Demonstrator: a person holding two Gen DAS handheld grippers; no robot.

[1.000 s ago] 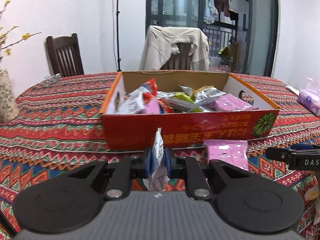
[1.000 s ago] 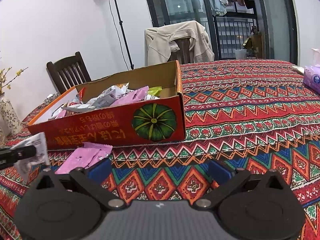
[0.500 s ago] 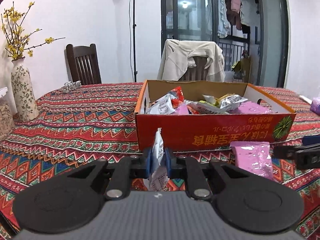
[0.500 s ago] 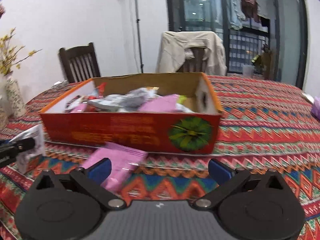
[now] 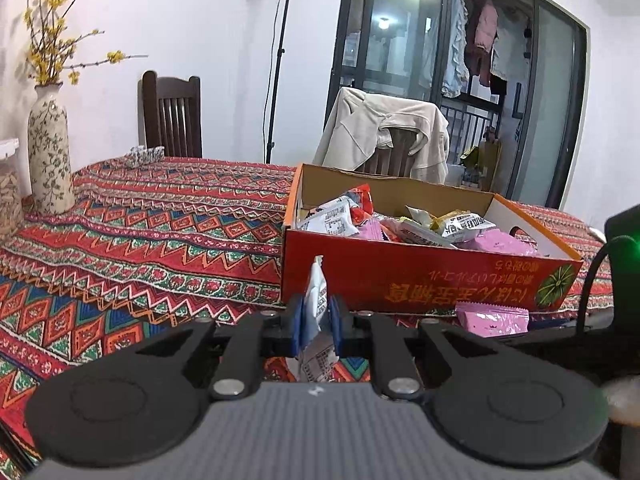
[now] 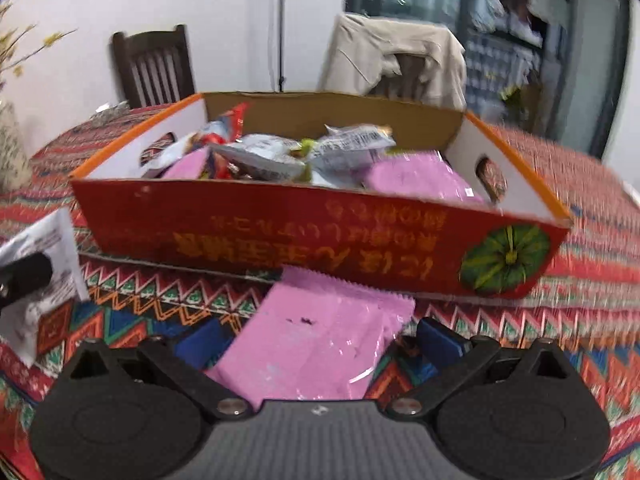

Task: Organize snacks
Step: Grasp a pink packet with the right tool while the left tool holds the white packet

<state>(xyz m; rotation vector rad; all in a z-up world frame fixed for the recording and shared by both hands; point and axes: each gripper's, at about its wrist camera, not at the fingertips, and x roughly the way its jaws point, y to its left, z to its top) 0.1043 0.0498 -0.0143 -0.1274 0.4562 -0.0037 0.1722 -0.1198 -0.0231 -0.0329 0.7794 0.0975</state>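
My left gripper (image 5: 316,322) is shut on a white snack packet (image 5: 318,292), which stands upright between the blue pads just in front of the red cardboard box (image 5: 420,280). The box holds several white, pink and red snack packets (image 5: 400,224). A pink packet (image 6: 316,332) lies flat on the cloth against the box's front wall (image 6: 280,232). My right gripper (image 6: 322,342) is open, one blue pad on each side of that pink packet and neither pressing on it. In the right wrist view the white packet (image 6: 48,248) shows at the left edge. The pink packet (image 5: 492,318) also shows in the left wrist view.
A patterned red tablecloth (image 5: 140,240) covers the table. A flowered vase (image 5: 50,152) with yellow branches stands at the far left. Behind the table are a dark wooden chair (image 5: 172,116) and a chair draped with a beige coat (image 5: 384,136). A light-stand pole (image 5: 278,60) rises at the wall.
My right gripper has moved left and closer to the box, so the pink packet now lies between its open fingers. The left gripper has shifted left, still holding the white packet.
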